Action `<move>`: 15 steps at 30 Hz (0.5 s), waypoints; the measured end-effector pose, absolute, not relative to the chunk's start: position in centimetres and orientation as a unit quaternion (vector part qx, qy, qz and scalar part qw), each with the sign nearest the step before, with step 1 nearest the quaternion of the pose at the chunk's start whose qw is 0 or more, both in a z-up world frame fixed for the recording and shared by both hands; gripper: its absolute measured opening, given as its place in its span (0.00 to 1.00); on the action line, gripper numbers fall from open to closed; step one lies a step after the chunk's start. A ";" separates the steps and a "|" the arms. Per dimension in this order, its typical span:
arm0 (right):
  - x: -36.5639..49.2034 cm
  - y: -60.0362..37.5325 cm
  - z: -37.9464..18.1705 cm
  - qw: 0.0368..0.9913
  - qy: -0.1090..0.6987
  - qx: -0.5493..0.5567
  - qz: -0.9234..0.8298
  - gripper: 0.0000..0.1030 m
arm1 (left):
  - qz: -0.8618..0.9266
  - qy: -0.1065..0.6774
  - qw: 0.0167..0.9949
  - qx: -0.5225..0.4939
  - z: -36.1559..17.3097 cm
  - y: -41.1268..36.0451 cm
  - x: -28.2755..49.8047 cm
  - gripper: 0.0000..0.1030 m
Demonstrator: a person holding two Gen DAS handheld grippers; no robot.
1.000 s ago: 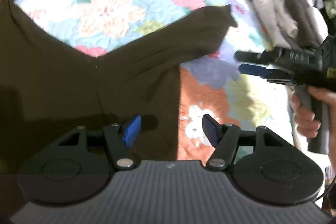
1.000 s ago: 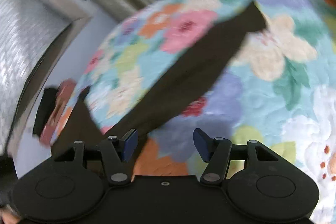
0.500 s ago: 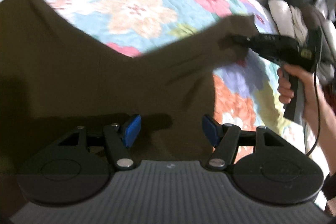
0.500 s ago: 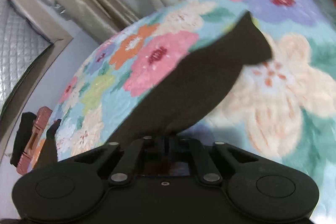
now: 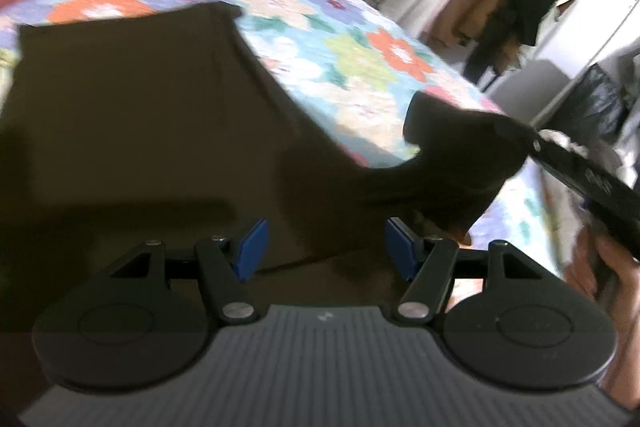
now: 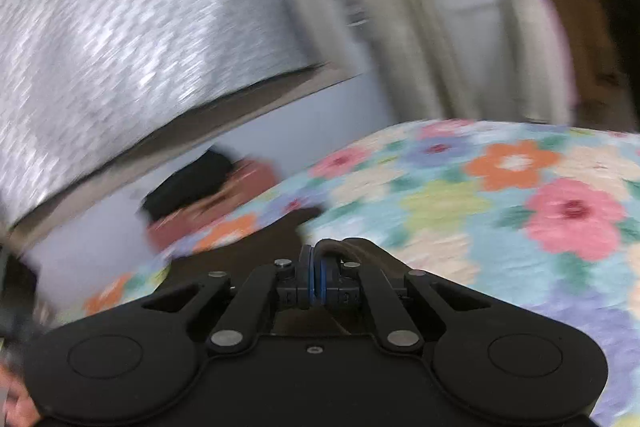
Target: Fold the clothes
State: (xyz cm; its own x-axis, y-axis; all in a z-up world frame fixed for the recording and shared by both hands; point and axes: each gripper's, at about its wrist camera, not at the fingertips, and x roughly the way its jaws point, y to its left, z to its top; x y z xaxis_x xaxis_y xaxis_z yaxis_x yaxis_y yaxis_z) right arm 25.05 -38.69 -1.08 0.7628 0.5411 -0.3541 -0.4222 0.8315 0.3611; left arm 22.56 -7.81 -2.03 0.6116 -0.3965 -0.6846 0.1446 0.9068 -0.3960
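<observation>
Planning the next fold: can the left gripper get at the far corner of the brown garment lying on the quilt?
Probably yes. The left gripper is open and empty, and the brown garment lies flat with nothing over it; the right gripper, pinching a lifted flap, stays off to one side.

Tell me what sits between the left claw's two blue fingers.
In the left wrist view, only the dark brown garment lies under the gap of the left claw, untouched by its open blue fingers. The shut right claw lifts one corner.

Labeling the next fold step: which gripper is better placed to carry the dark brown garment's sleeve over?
Right. The right gripper is already shut on the dark brown garment, its sleeve end raised off the floral quilt. The left gripper hovers open, holding nothing.
</observation>
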 end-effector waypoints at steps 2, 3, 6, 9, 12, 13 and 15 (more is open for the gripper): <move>23.4 -36.7 -2.3 0.919 0.240 0.152 0.274 0.05 | -0.116 0.407 0.898 -0.117 -2.3 -6.3 21.1 0.63; 22.5 -36.1 -3.3 0.914 0.244 0.167 0.278 0.05 | -0.098 0.407 0.902 -0.104 -2.7 -5.3 20.1 0.65; 20.3 -34.1 -6.8 0.912 0.264 0.158 0.273 0.05 | -0.063 0.417 0.903 -0.078 -4.1 -2.4 17.7 0.65; 19.2 -31.6 -9.3 0.913 0.306 0.088 0.254 0.05 | -0.047 0.438 0.894 -0.078 -5.2 0.1 16.7 0.65; 18.4 -29.9 -10.5 0.906 0.341 0.032 0.249 0.08 | -0.045 0.436 0.896 -0.072 -5.5 1.1 16.0 0.65; 18.2 -29.6 -10.8 0.904 0.349 0.026 0.244 0.10 | -0.045 0.434 0.897 -0.070 -5.7 1.3 15.8 0.65; 17.9 -30.3 -11.0 0.901 0.358 0.056 0.239 0.14 | -0.047 0.432 0.897 -0.078 -6.1 1.4 15.6 0.65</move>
